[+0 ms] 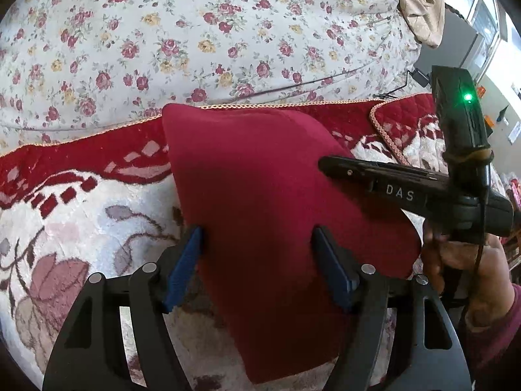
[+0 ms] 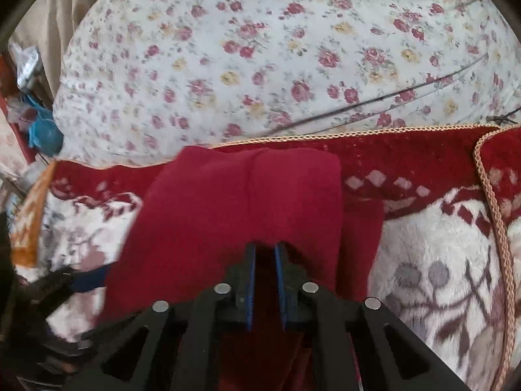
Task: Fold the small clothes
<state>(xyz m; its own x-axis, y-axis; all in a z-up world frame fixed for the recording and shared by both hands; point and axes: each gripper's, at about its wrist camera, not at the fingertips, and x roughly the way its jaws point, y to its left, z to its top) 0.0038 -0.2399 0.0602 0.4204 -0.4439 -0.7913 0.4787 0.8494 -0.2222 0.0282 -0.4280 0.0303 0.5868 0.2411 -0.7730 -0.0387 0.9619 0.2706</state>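
A dark red garment [image 1: 260, 179] lies folded on a red and white patterned rug [image 1: 81, 211]. My left gripper [image 1: 257, 231] stands open above its near part, one blue pad [image 1: 185, 260] at its left edge, the other over the cloth. From the right, my right gripper [image 1: 322, 163] reaches across the garment with its fingers together. In the right wrist view the garment [image 2: 211, 211] spreads ahead and the right gripper [image 2: 265, 247] is shut on its near edge, red cloth showing between the blue pads. The left gripper's blue pad [image 2: 88, 280] shows blurred at the lower left.
A floral quilt [image 1: 195, 32] fills the space beyond the rug's braided edge, with a thin black cable [image 1: 325, 81] across it. Beige cloth [image 1: 416, 0] hangs at the top right. A person's hand [image 1: 462, 260] holds the right gripper's handle. Blue and mixed clutter [image 2: 42, 130] sits at far left.
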